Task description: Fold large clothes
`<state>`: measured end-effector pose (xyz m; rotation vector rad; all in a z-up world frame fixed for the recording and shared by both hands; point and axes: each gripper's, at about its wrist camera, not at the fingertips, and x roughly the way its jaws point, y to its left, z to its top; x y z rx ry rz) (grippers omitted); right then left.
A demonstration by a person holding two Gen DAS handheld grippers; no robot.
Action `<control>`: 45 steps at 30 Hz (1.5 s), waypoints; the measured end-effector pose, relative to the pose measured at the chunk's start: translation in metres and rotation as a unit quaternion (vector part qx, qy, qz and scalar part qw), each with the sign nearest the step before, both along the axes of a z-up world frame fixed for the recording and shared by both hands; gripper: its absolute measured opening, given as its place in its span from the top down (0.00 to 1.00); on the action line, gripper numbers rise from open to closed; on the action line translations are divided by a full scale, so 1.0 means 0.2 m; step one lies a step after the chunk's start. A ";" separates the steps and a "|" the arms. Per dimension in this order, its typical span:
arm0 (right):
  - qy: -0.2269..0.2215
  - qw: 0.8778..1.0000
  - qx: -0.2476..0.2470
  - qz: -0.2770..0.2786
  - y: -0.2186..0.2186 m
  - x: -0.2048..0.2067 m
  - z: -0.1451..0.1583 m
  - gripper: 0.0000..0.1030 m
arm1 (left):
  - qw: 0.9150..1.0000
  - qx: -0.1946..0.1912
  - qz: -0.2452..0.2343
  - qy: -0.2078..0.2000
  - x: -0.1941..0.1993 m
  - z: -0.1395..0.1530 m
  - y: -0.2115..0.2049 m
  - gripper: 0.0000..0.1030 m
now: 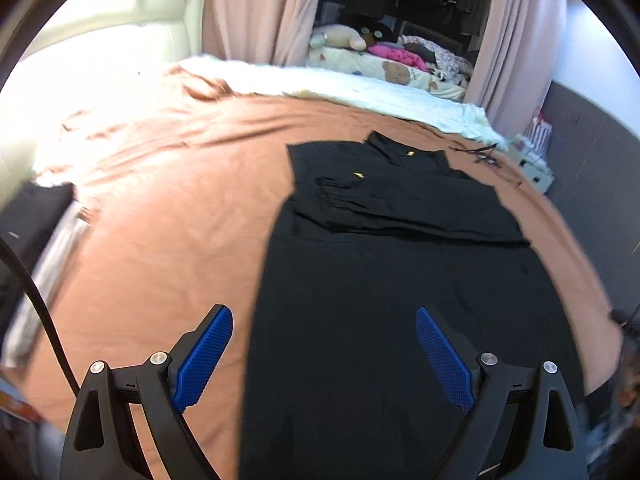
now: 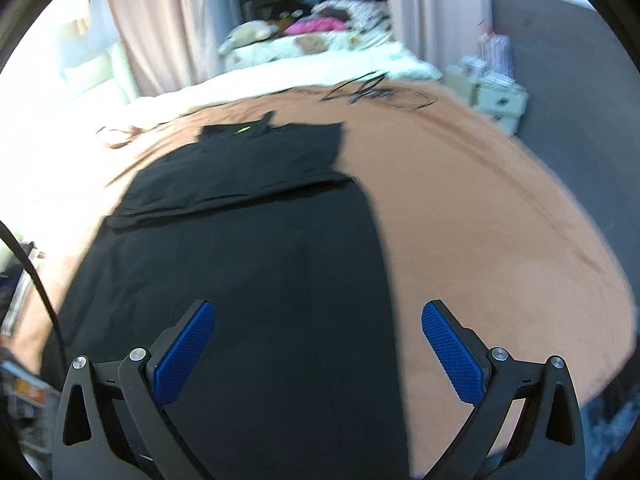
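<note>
Brown bedsheet point(image 1: 160, 208) under my long black garment point(image 1: 380, 280), sleeves folded across; left gripper point(image 1: 324, 360) and right gripper point(image 2: 318, 352) above its hem, both spread wide, empty

Black garment point(image 1: 400, 280) on plain brown sheet point(image 1: 160, 220)

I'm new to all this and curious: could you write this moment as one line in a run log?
stage: sleeves folded across black garment | left gripper: open, empty | right gripper: open, empty | surface: brown bedsheet
</note>
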<state>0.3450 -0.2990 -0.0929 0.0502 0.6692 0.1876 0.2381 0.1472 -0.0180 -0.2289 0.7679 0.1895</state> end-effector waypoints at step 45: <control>-0.009 0.999 0.047 -0.001 -0.27 -0.88 -0.33 0.00 | 0.999 -0.023 -0.032 -0.008 -0.89 -0.34 -0.20 0.10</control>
